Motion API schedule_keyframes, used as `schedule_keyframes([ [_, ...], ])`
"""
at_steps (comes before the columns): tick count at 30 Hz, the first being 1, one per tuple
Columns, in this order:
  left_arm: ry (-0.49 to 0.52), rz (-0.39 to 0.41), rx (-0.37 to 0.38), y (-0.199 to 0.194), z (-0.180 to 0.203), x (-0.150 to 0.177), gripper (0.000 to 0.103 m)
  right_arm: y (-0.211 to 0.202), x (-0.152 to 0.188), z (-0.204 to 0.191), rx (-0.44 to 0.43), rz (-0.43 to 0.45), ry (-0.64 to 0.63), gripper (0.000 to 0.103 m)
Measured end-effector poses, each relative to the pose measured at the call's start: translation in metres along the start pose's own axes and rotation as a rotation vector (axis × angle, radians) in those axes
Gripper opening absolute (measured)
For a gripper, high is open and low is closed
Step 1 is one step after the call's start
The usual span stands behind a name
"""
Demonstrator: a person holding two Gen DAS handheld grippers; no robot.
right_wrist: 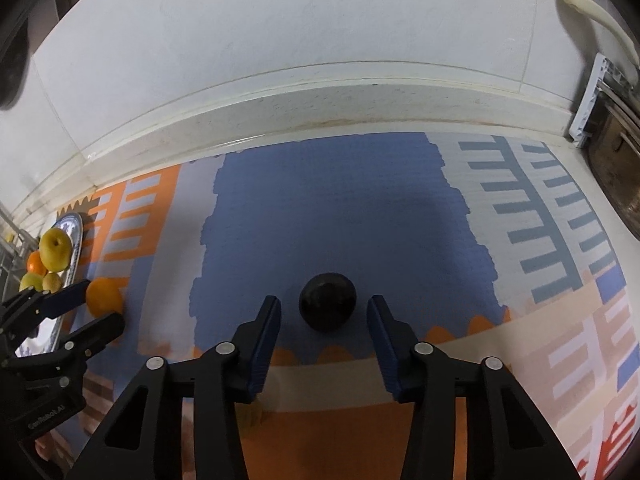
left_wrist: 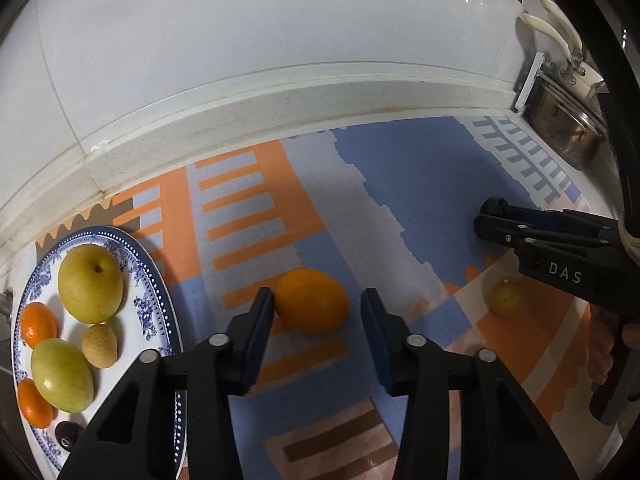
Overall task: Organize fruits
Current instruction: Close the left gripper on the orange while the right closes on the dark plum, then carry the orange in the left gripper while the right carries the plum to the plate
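Plate (left_wrist: 160, 300), far left: held a pear (left_wrist: 90, 282), mango (left_wrist: 62, 376), tangerines and a small fruit. Left gripper (left_wrist: 316, 312): jaws spread around an orange (left_wrist: 311, 300) on the mat (left_wrist: 420, 184). Right gripper (right_wrist: 324, 318): jaws spread around a dark fruit (right_wrist: 327, 300). Small yellow fruit (left_wrist: 505, 296): on mat, right.

Orange fruit (left_wrist: 311, 301), near-black fruit (right_wrist: 327, 306), blue-and-white patterned plate (left_wrist: 154, 280), orange-blue-grey mat (left_wrist: 420, 168).
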State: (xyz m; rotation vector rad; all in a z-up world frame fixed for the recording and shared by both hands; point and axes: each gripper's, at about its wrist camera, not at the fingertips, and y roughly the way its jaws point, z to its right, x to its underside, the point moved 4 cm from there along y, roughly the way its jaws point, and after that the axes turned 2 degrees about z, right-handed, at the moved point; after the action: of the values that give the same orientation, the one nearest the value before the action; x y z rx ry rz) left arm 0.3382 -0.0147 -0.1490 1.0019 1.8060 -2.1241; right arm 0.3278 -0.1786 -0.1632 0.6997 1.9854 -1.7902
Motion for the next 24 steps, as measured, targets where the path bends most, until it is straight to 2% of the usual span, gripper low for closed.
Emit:
schedule_keyframes([
  [3, 0.002, 0.0, 0.0, 0.0, 0.0, 0.0, 0.037, 0.001, -0.001, -0.001, 0.001, 0.006, -0.012, 0.033],
  [6, -0.002, -0.001, 0.003, 0.0, 0.0, 0.0, 0.037, 0.001, -0.002, -0.003, 0.009, 0.012, -0.026, 0.03],
  [14, -0.003, 0.009, 0.005, -0.003, 0.0, -0.001, 0.037, -0.004, -0.002, -0.005, 0.003, 0.036, -0.034, 0.029],
  [24, 0.005, 0.08, 0.007, -0.032, 0.002, 0.0, 0.037, -0.034, -0.001, -0.014, -0.016, 0.09, -0.052, 0.029],
])
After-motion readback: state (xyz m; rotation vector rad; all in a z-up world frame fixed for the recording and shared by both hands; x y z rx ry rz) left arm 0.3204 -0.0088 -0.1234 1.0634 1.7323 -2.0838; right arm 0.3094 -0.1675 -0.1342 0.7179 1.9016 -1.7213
